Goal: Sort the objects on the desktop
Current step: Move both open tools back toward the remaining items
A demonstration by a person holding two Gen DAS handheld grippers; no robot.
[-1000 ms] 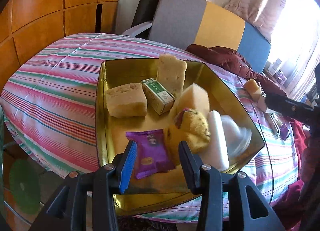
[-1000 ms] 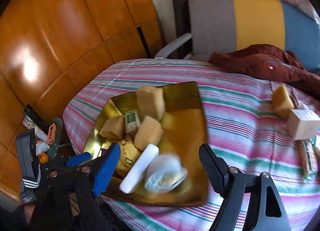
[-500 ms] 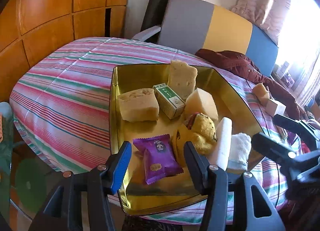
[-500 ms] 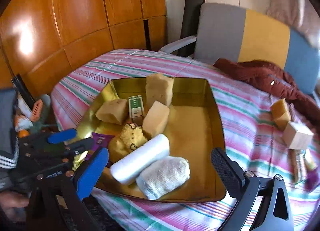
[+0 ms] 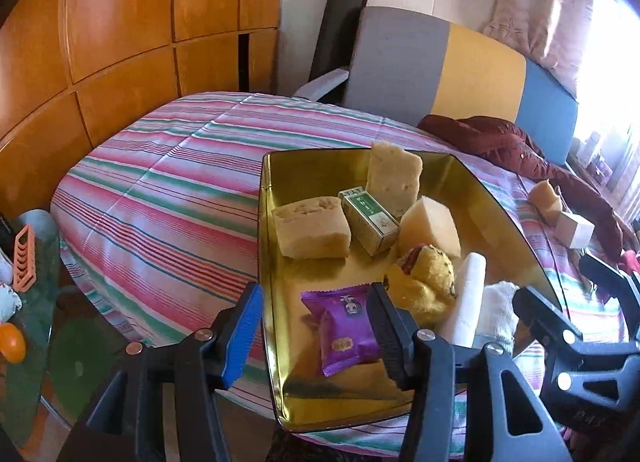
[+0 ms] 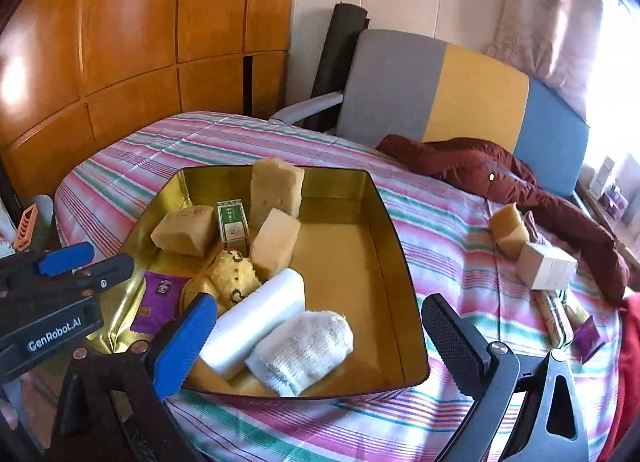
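We've got the gold tray (image 6: pixel 394 230) w/ most items already in: sponge blocks, green box (image 5: pixel 370 220), yellow plush (image 5: pixel 430 278), white roll (image 6: pixel 256 316), white cloth (image 6: pixel 304 346) just ahead of the right gripper (image 6: pixel 316 336), whose jaws stand wide open, nothing betw. them. The purple packet (image 5: pixel 346 328) lies betw. the left gripper (image 5: pixel 316 332) jaws, which stand part open w/o pressing it. We judge it's a drop-off step; next calls for swinging the right gripper off right of its jaws to the cube box (image 6: pixel 546 266) & sponge (image 6: pixel 508 228) on the striped bench (image 6: pixel 440 230).
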